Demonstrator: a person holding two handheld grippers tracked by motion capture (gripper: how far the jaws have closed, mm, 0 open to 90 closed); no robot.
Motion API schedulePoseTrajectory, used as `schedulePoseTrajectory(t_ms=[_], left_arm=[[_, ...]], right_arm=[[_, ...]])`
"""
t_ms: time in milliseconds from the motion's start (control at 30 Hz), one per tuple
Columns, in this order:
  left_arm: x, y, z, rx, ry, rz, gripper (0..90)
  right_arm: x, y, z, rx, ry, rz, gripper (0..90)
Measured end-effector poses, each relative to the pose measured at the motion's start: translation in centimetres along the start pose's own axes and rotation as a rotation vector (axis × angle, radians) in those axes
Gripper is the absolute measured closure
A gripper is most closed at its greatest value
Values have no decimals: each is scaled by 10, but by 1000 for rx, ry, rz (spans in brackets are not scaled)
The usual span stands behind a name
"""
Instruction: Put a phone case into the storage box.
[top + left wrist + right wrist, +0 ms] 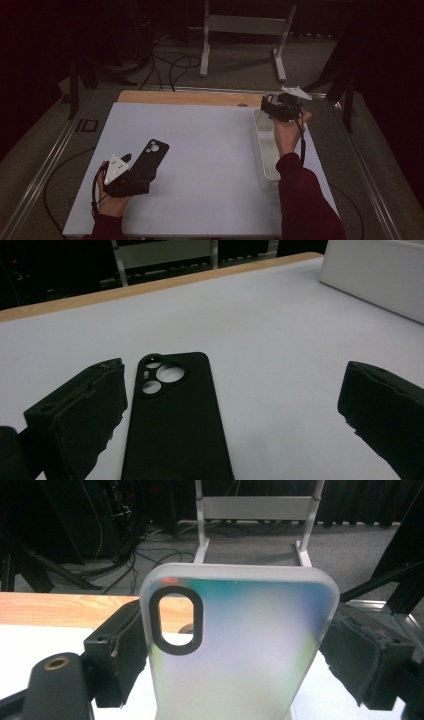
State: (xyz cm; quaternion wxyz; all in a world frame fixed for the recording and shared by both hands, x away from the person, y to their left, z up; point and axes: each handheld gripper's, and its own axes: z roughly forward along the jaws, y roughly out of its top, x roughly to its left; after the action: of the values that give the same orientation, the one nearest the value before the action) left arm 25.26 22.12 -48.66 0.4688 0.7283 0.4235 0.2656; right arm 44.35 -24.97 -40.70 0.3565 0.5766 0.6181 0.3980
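- Two phone cases are being handled on the white table (200, 150): a black phone case (149, 159) and a translucent phone case (235, 650).
- Left gripper (230, 415) is resting low at the table's near left part, its jaws standing wide apart and gripping nothing; the black phone case is lying flat on the table between them, camera cut-out pointing away, close to one jaw and well apart from the other.
- Right gripper (267, 107) is holding the translucent phone case by its two long edges, both pads pressing on it, the jaws standing wide because the case is wide; the case is standing upright, oval camera cut-out at the upper left in the right gripper view.
- Right gripper is hanging over the far end of the white tray (265, 167), which is lying along the table's right part.
- Step in hand, as judged: carrying the translucent phone case to the white tray for setting down.
- Next move is calling for lowering the case inside the tray's walls, then spreading the jaws; a tilted release could be leaving it leaning on the rim.
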Motion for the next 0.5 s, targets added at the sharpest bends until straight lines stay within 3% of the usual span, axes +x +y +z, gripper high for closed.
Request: schedulePoseTrajectory(t_ms=[500], left_arm=[[2,0,-1,-8,2,-10,0]], right_arm=[[1,-14,18,69,-33,-38,169]])
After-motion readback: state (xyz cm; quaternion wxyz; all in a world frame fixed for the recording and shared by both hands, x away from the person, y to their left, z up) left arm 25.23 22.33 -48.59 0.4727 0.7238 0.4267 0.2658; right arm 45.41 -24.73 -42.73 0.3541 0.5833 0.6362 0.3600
